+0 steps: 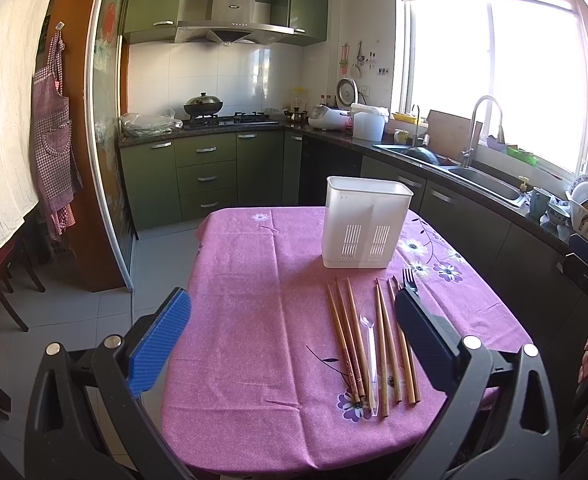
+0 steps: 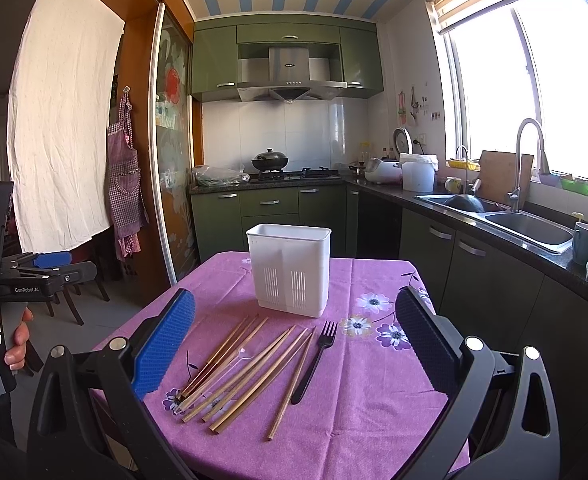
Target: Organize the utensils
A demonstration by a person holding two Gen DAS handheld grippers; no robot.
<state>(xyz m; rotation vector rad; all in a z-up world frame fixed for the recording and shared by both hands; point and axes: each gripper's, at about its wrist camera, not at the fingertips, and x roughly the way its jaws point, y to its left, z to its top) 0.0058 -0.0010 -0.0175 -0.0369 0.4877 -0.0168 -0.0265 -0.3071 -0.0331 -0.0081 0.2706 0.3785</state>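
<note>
A white slotted utensil holder (image 1: 365, 222) (image 2: 290, 268) stands empty-looking on the purple flowered tablecloth (image 1: 254, 340) (image 2: 353, 400). In front of it lie several wooden chopsticks (image 1: 347, 340) (image 2: 246, 372), a clear plastic spoon (image 1: 369, 344) among them, and a black fork (image 2: 313, 360) (image 1: 409, 280). My left gripper (image 1: 294, 312) is open and empty, held above the table's near edge, left of the utensils. My right gripper (image 2: 295, 312) is open and empty, hovering above the chopsticks and fork. The left gripper also shows at the far left in the right wrist view (image 2: 50, 268).
The small table stands in a kitchen. A counter with a sink (image 2: 529, 226) and dishes runs along the right. Green cabinets and a stove with a wok (image 1: 204, 106) are at the back. Dark chairs (image 2: 70, 300) stand on the tiled floor at left.
</note>
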